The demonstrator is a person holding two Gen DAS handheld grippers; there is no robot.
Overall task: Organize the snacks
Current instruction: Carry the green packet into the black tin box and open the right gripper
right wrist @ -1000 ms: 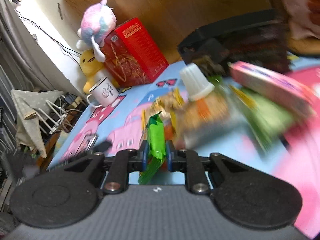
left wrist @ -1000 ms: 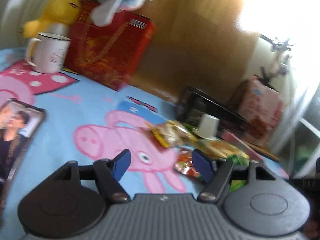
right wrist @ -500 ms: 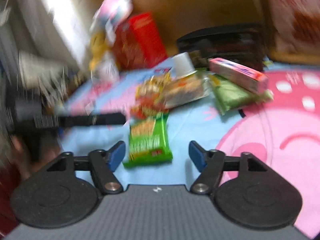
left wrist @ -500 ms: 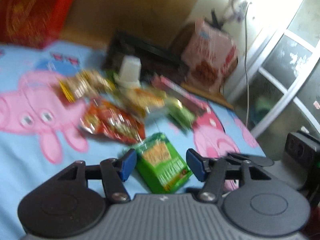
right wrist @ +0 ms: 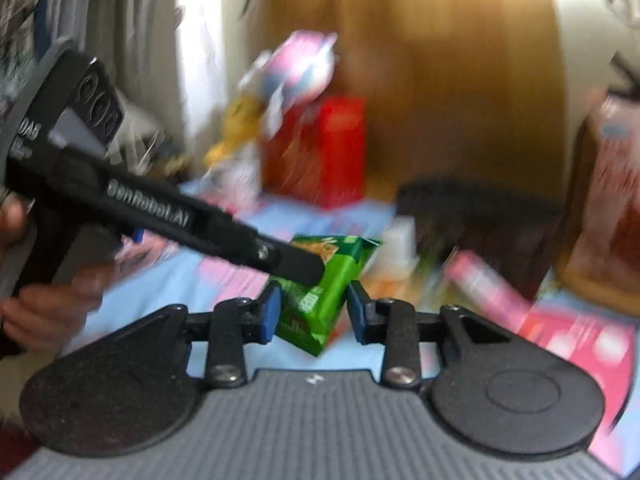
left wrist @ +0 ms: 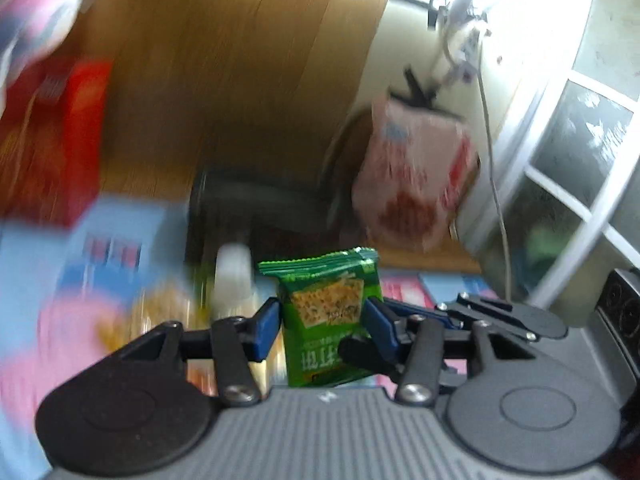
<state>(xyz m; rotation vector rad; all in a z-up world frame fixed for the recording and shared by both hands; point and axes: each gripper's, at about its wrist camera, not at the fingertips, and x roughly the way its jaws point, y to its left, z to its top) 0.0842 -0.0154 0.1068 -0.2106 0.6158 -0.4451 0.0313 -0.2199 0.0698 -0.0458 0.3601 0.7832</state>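
A green snack packet (left wrist: 328, 308) stands upright in the air above the blue cartoon cloth. My left gripper (left wrist: 324, 316) has its blue pads on both side edges of the packet, and its jaws are closing. In the right wrist view the same packet (right wrist: 332, 264) hangs tilted between the pads of my right gripper (right wrist: 314, 312). Those jaws are closing too, with a thin gap still showing at the right pad. One of the left gripper's fingers (right wrist: 296, 262) crosses the packet's top. One of the right gripper's fingers (left wrist: 360, 354) shows at the packet's lower right.
Blurred behind the packet are a white cup (left wrist: 234, 276), loose snack bags (left wrist: 160, 316) and a black tray (left wrist: 248, 208). A red box (right wrist: 320, 152) with plush toys (right wrist: 296, 68) stands at the back left. There is a pink box (right wrist: 492, 284) to the right. A person's hand (right wrist: 52, 300) holds the left gripper.
My right gripper let go of the green packet onto the cloth and opened. The left gripper swung right over the snacks, closed on the packet and lifted it.
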